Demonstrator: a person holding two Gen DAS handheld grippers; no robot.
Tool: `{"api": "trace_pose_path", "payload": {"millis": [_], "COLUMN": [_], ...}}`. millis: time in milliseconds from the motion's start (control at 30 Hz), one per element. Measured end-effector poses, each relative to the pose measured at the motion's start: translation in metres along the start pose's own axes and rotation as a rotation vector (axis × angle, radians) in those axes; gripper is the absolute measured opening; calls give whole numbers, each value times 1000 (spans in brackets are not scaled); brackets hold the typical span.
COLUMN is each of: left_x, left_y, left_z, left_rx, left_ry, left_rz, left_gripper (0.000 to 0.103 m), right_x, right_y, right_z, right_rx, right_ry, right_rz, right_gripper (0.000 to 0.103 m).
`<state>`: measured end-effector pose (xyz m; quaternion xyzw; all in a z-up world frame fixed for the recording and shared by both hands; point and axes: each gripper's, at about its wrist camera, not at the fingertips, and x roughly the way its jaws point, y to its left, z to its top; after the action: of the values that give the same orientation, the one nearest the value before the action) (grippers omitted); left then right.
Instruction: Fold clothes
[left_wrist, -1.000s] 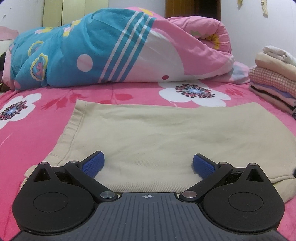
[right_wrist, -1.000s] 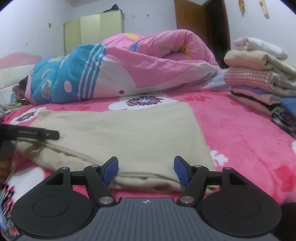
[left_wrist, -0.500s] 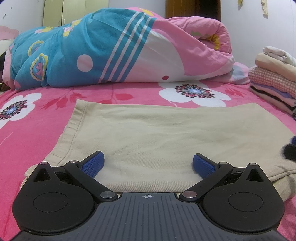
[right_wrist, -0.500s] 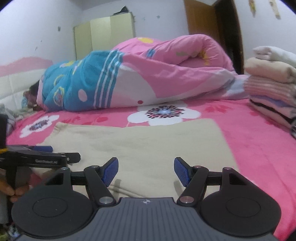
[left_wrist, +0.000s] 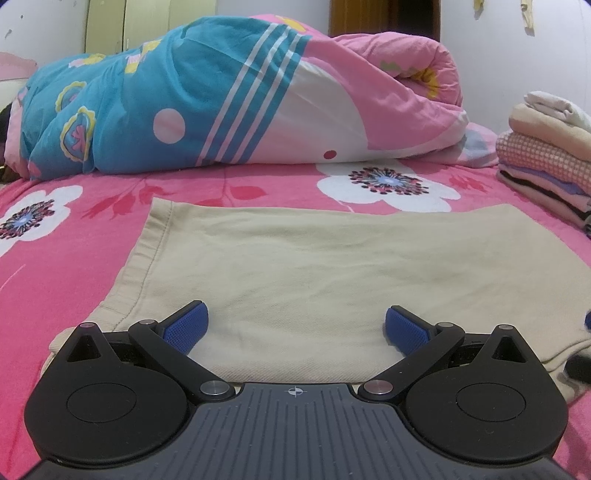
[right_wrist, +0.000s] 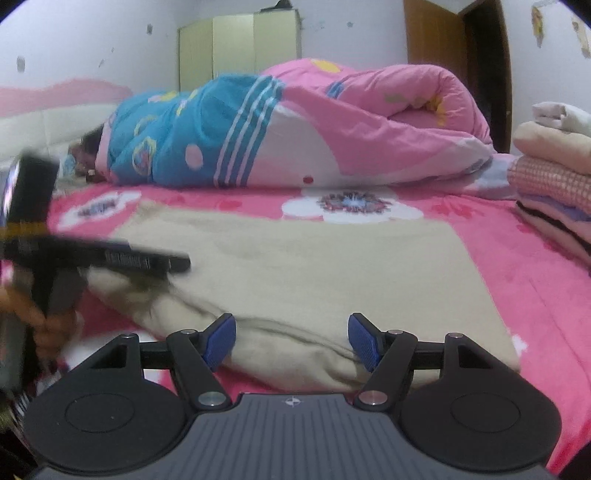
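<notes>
A beige garment (left_wrist: 332, 266) lies folded flat on the pink flowered bed (left_wrist: 66, 236). My left gripper (left_wrist: 295, 326) is open and empty, low over the garment's near left edge. My right gripper (right_wrist: 291, 338) is open and empty, its blue pads either side of the thick folded near edge of the garment (right_wrist: 314, 269). In the right wrist view the left gripper (right_wrist: 110, 258) shows blurred at the left, over the garment's left end. The right gripper's tip (left_wrist: 581, 363) shows at the right edge of the left wrist view.
A rolled pink and blue quilt (left_wrist: 229, 96) lies across the back of the bed. A stack of folded clothes (left_wrist: 546, 158) stands at the right. A wardrobe (right_wrist: 240, 48) and a door (right_wrist: 458, 59) are behind.
The right gripper has swung back to the right and down onto the garment's near folded edge. The left gripper has barely moved. Both stay open.
</notes>
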<state>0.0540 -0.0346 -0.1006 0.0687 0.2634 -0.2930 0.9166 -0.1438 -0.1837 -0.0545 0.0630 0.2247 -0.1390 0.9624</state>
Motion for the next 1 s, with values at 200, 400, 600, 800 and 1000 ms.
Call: {"api": "trace_pose_path", "payload": {"millis": [200,400,600,800,1000], "left_x": [0,-1,-6,-22,-43], "left_y": [1,1,3,11,16], "left_z": [0,-1,-2,-7,-8], "left_rx": [-3,7,11,-2,17], "left_ry": [-1,3,11,-8,-23], "left_rz": [-3,-5,-19,-53,-70], "left_gripper": [103,103,103,103,103], "right_x": [28,54,54,53,53], "right_y": [8,13,12,11,10], "right_z": [20,-7,-11,-13,-14], "right_rx": [14,10,-5,-6,-3], "right_ry": [-31,13,0,-12,-19], "right_rz": [5,-1,4,15,18], "right_gripper": [70,70,71,71,71]}}
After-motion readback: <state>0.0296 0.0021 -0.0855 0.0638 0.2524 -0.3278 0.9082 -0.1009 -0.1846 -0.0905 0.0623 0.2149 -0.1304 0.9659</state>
